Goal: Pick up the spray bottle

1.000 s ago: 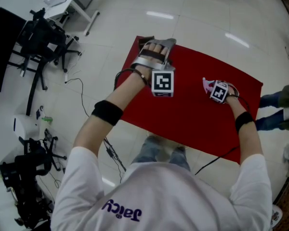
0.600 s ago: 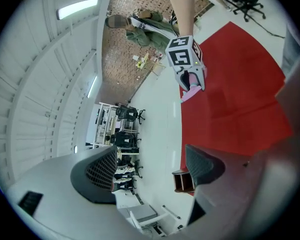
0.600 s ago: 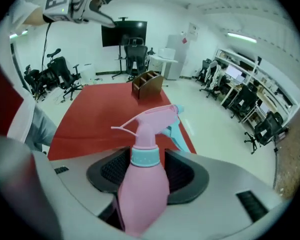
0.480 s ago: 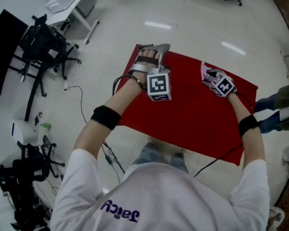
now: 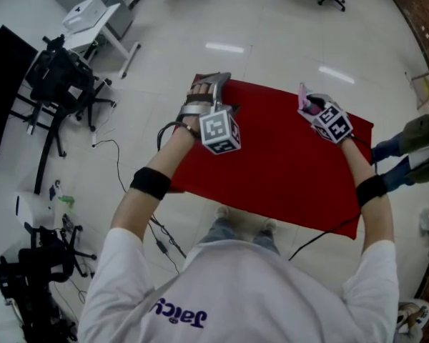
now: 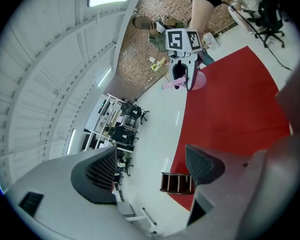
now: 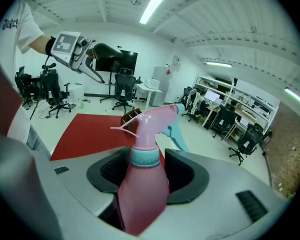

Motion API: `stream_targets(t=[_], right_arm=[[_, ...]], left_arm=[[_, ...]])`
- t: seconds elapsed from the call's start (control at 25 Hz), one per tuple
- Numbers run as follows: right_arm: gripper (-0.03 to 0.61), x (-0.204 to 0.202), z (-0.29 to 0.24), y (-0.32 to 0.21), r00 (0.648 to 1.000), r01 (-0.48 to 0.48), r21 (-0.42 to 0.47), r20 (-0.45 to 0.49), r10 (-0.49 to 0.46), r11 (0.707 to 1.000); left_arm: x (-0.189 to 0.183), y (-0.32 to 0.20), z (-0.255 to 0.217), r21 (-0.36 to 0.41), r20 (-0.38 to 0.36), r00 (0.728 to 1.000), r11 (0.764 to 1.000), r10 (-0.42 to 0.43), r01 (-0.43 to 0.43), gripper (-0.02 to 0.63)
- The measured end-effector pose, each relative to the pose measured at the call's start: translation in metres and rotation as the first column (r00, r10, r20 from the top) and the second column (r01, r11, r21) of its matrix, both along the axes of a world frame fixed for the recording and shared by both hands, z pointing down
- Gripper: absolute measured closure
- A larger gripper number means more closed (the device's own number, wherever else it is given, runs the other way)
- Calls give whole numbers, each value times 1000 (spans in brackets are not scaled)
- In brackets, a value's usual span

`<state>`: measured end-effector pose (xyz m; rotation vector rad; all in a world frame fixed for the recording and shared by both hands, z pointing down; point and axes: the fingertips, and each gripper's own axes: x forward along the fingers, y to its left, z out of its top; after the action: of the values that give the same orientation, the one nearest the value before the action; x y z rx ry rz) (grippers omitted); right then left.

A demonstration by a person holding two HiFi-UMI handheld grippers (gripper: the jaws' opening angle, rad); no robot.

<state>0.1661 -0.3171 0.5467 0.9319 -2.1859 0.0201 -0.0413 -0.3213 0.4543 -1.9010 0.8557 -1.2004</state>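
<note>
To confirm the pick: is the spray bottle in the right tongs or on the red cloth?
Held: the right tongs clamp the spray bottle, clear of the red cloth.

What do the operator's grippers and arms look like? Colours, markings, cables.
The left gripper and right gripper have grey shells and dark gridded pads, each with a white cube of black square markers. A black cable loops off the left. The person wears black wristbands and a short-sleeved white shirt.
</note>
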Motion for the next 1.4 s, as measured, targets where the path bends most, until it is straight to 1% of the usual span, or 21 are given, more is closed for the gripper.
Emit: stream_targets(t=[0.08, 0.16, 0.24, 0.32, 0.4, 0.48, 0.6, 0.76, 0.88, 0.96, 1.04, 1.2, 1.32, 1.4], right_arm=[[357, 4, -13, 3, 999, -25, 30, 26, 24, 999], [357, 7, -25, 10, 997, -58, 57, 58, 54, 997], [357, 9, -36, 20, 992, -88, 79, 98, 80, 993], [357, 11, -44, 30, 986, -112, 99, 135, 98, 989], [357, 13, -52, 38, 979, -140, 122, 166, 119, 983], [357, 18, -57, 46, 971, -173, 149, 193, 143, 974], [357, 24, -63, 60, 958, -220, 178, 226, 178, 959], [357, 39, -81, 83, 936, -281, 220, 277, 216, 934], [357, 52, -91, 99, 910, -341, 238, 328, 256, 909], [357, 55, -96, 106, 888, -386, 245, 361, 285, 889], [357, 57, -98, 115, 860, -433, 242, 401, 316, 868], [357, 62, -90, 134, 808, -513, 234, 457, 373, 826], [357, 62, -86, 149, 770, -560, 224, 495, 402, 797], [357, 63, -83, 160, 741, -592, 219, 526, 417, 775]], left_arm=[[0, 3, -1, -12, -42, 999, 1000, 15, -16, 173], [3, 9, -3, -28, -108, 994, 999, 34, -37, 184], [6, 15, -4, -51, -175, 984, 998, 33, -43, 184], [8, 19, -2, -70, -225, 974, 997, 26, -43, 184], [11, 21, -1, -89, -284, 959, 995, 19, -46, 184], [15, 24, -1, -116, -368, 930, 992, 10, -56, 184], [15, 28, -2, -144, -479, 877, 988, -14, -63, 184], [13, 37, -7, -155, -589, 807, 986, -47, -55, 184], [7, 41, -11, -182, -659, 747, 982, -92, -39, 184], [-2, 41, -12, -200, -693, 710, 980, -127, -20, 184], [-10, 42, -12, -210, -719, 679, 978, -150, -7, 184], [-21, 53, -15, -215, -768, 618, 977, -169, 1, 184], [-25, 64, -13, -216, -796, 580, 976, -175, -2, 184], [-26, 73, -7, -208, -811, 561, 978, -168, -9, 184]])
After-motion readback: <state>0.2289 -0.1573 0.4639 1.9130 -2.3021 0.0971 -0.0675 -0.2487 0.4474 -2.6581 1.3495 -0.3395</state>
